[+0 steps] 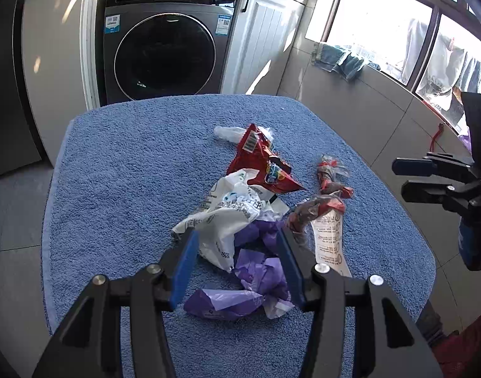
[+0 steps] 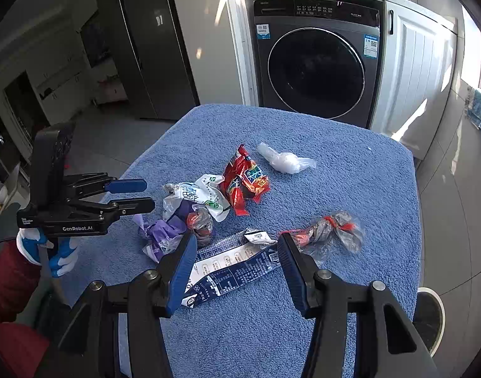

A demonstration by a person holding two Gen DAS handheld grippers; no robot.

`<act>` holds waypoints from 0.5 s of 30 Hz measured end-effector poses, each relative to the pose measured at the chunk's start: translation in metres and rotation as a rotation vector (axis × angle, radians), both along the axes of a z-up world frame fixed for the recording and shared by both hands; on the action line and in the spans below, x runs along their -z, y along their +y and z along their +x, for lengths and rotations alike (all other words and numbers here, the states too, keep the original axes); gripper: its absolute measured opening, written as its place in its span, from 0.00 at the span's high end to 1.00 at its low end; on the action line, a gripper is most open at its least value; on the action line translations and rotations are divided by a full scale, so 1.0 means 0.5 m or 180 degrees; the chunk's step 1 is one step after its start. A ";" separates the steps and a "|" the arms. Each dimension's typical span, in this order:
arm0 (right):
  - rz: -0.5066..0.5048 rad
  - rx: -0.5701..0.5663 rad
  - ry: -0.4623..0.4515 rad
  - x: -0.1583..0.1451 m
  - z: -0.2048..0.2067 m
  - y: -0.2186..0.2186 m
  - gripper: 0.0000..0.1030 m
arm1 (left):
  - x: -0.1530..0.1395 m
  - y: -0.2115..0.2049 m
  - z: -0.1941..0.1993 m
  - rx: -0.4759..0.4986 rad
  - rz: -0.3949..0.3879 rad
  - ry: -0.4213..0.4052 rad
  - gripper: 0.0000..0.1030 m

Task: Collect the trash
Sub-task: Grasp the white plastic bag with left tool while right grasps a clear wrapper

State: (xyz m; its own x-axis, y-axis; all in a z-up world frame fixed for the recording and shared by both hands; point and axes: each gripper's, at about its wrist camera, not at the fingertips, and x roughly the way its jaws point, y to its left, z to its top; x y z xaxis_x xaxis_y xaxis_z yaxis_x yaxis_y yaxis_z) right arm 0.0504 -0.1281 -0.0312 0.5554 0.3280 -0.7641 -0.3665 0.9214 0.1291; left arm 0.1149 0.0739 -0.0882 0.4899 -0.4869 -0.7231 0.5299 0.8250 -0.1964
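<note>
On the blue-towelled worktop point(image 2: 335, 163), trash is lying bunched around its middle: purple bag point(image 2: 165, 233), white printed bag point(image 2: 202, 193), red snack packet point(image 2: 243, 182), blue-and-white wrapper point(image 2: 234, 267), clear knotted bag point(image 2: 331, 231). Both grippers, left gripper point(image 1: 237, 245) and right gripper point(image 2: 237, 252), are hovering with fingers spread, holding nothing. All looks light, crinkly, slippery; pinching a bunched fold should be holding best
</note>
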 end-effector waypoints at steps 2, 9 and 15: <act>-0.0005 -0.0063 0.0077 0.016 0.009 0.009 0.51 | 0.011 -0.014 0.016 0.0052 0.0093 0.0005 0.52; -0.0015 -0.0323 0.0292 0.068 0.055 0.055 0.51 | 0.051 -0.046 0.070 0.0186 0.0389 0.0012 0.52; 0.0042 -0.0495 0.0367 0.097 0.102 0.096 0.51 | 0.077 -0.028 0.123 0.0072 0.0237 0.0191 0.52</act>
